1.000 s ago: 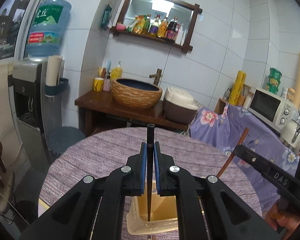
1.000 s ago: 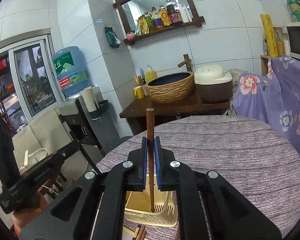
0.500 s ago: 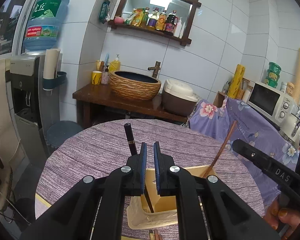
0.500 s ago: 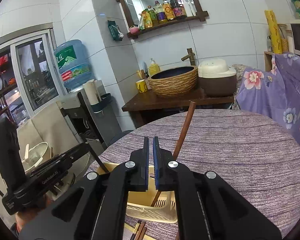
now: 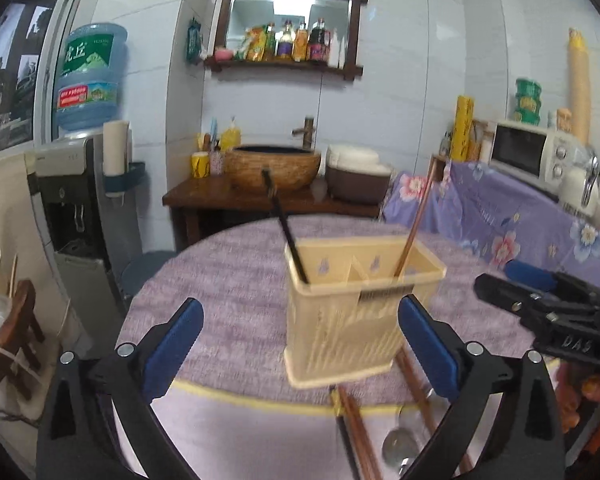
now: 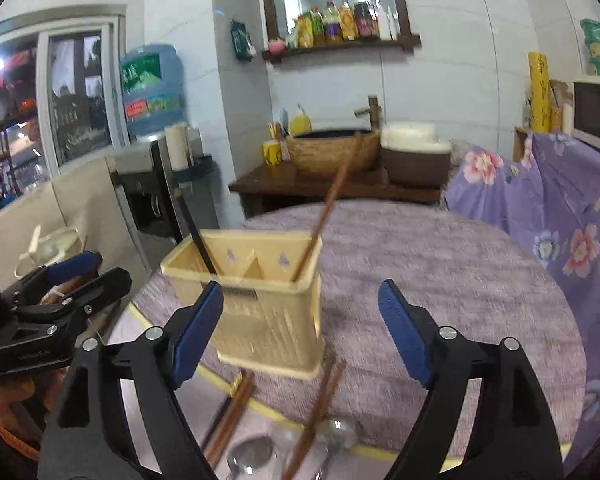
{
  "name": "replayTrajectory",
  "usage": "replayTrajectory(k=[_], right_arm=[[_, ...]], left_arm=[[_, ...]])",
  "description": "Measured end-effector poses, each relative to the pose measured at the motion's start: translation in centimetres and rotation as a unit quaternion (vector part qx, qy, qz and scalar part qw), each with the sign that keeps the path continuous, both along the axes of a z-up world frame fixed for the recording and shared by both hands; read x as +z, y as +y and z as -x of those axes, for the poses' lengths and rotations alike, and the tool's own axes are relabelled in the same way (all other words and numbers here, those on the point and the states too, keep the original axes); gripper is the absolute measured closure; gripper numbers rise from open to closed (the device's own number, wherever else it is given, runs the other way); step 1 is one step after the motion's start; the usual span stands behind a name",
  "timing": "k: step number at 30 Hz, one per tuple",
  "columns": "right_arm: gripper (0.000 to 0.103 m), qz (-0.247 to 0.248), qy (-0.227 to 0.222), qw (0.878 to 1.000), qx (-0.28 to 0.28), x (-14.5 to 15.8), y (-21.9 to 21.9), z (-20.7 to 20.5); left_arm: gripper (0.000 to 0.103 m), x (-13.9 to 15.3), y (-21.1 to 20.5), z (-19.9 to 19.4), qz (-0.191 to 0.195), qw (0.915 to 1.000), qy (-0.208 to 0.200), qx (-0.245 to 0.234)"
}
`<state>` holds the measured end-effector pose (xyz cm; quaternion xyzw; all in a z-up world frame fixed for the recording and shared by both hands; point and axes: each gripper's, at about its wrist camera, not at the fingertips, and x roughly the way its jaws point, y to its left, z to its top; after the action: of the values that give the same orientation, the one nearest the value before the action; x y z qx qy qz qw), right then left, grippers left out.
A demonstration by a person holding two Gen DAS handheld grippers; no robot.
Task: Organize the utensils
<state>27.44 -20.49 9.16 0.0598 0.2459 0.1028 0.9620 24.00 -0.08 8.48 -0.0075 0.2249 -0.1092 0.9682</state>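
Note:
A cream two-compartment utensil holder [image 5: 340, 320] [image 6: 268, 320] stands on the round table. In its left compartment leans a black chopstick [image 5: 284, 232] [image 6: 196, 236]. A brown chopstick [image 5: 416, 220] [image 6: 328, 208] leans in the right one. My left gripper [image 5: 300, 312] is just short of the holder, its jaws opening wide with nothing pressed between the pads. My right gripper [image 6: 300, 292] is likewise opening and empty, in front of the holder. Each gripper also shows in the other's view: the right gripper [image 5: 496, 280] and the left gripper [image 6: 110, 268].
Loose brown chopsticks [image 5: 356, 428] [image 6: 236, 412] and metal spoons [image 5: 398, 444] [image 6: 252, 456] lie at the table's near edge. The table carries a purple cloth [image 5: 228, 280]. Behind stand a water dispenser [image 5: 80, 200], a wooden stand with a woven basin [image 5: 272, 168] and a microwave [image 5: 528, 152].
Both grippers let go of their chopsticks, which now lean in the holder. The jaws went from shut to wide open, and both grippers drew back and sank, so the holder shows whole.

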Motion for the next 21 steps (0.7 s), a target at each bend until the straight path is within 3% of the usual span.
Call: replayTrajectory(k=[4,8,10,16,21], right_arm=[[0.022,-0.002,0.05,0.997,-0.059,-3.8,-2.4,1.5],[0.028,-0.016,0.101,0.991,-0.086,-7.3,-4.4,2.2],[0.036,-0.024,0.12,0.989,-0.087,-8.6,-4.6,2.6],[0.044,-0.033,0.153,0.985,-0.07,-10.9,-3.3,3.1],[0.052,-0.029,0.174,0.983,-0.049,-12.1,-1.9,3.2]], left_arm=[[0.006,-3.1,1.1,0.6,0.014,0.9984,0.053,0.014],[0.007,-5.0,1.9,1.1,0.022,0.9968,0.074,0.024],[0.015,-5.9,1.8,1.1,0.02,0.9959,0.086,0.021],[0.039,-8.5,1.0,1.4,0.031,0.9908,0.132,0.004],[0.048,-10.1,0.1,1.9,0.032,0.9876,0.154,-0.008]])
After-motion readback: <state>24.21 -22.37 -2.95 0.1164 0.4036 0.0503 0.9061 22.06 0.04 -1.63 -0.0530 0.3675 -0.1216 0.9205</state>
